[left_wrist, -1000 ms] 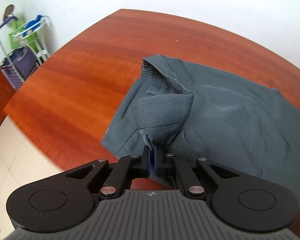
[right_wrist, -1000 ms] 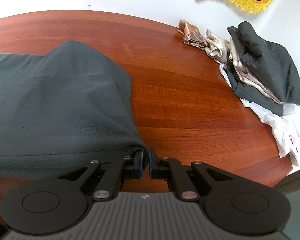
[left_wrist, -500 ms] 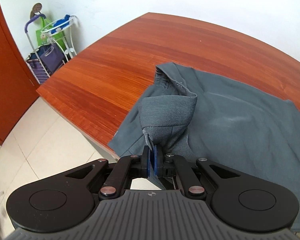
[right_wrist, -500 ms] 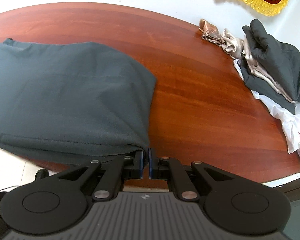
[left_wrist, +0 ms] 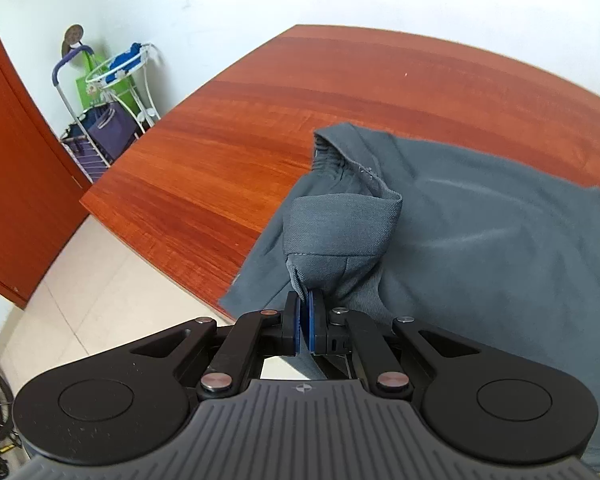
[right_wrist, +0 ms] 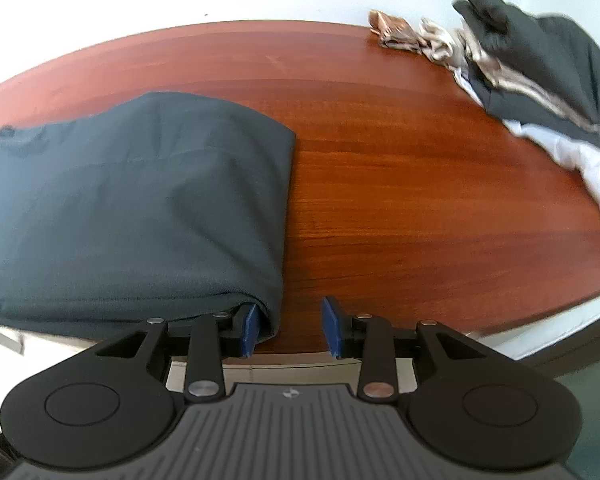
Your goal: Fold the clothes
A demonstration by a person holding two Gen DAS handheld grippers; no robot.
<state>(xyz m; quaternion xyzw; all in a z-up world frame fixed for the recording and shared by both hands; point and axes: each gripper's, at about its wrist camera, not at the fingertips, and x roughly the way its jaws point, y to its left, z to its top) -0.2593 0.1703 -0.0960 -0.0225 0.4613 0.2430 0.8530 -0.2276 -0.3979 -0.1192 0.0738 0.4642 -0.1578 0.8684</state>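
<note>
The grey trousers lie folded over on the desk, left tongs pinching a corner, right tongs wide open and empty; further folds remain.

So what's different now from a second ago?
The right hand-held gripper opened and let go of the grey trousers, whose corner now lies on the table by its left pad. The left hand-held gripper is still shut on a bunched bit of the trousers. The pile of clothes at the far end has not moved.
</note>
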